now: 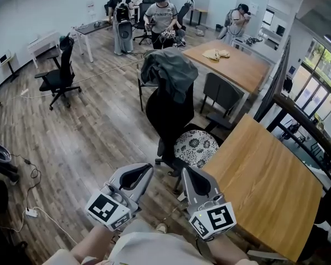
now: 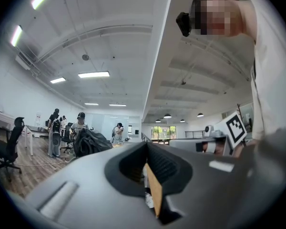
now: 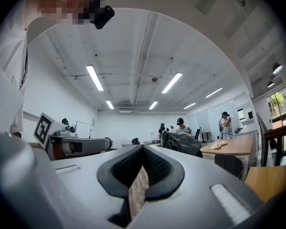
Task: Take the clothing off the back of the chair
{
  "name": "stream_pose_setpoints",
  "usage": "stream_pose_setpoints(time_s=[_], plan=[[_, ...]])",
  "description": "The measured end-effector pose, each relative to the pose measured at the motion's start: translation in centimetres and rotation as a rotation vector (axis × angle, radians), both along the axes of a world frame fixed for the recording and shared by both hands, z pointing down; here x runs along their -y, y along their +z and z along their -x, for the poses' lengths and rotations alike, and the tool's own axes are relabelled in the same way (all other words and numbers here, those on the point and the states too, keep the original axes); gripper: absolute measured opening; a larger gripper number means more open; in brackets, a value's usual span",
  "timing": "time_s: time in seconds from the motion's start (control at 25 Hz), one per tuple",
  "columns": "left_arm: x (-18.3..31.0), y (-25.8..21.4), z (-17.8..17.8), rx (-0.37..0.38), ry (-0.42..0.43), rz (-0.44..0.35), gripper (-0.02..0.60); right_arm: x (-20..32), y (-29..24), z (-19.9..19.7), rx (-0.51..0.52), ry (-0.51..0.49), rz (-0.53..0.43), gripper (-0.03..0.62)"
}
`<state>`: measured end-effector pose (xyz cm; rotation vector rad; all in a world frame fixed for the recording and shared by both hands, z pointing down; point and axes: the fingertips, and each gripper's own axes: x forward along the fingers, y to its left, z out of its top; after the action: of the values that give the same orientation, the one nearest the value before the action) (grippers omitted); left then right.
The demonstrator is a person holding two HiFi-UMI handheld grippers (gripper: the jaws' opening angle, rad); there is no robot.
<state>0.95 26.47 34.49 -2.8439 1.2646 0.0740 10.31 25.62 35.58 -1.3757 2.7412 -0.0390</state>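
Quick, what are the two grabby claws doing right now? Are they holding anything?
Left gripper: closed, holding nothing.
Right gripper: closed, holding nothing.

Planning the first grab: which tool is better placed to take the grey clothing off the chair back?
Right, marginally. The right tool and left tool are both shut, empty, well short of the chair. The clothing hangs longest on the right tool's side.
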Motion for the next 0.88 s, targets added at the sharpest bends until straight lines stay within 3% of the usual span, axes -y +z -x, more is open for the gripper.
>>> stream_pose_setpoints(time_s=[0.36, 0.88], plan=[[0.6, 0.3, -0.8, 0.006, -0.029, -0.009, 0.000, 0.9, 0.5, -1.1, 0.004, -0.021, -0.003, 0.000], [3.3, 1.8, 0.1, 0.001, -0.041, -0.005, 0.002, 4.1, 1.8, 0.3, -0.005, -0.045, -0.001, 0.000]])
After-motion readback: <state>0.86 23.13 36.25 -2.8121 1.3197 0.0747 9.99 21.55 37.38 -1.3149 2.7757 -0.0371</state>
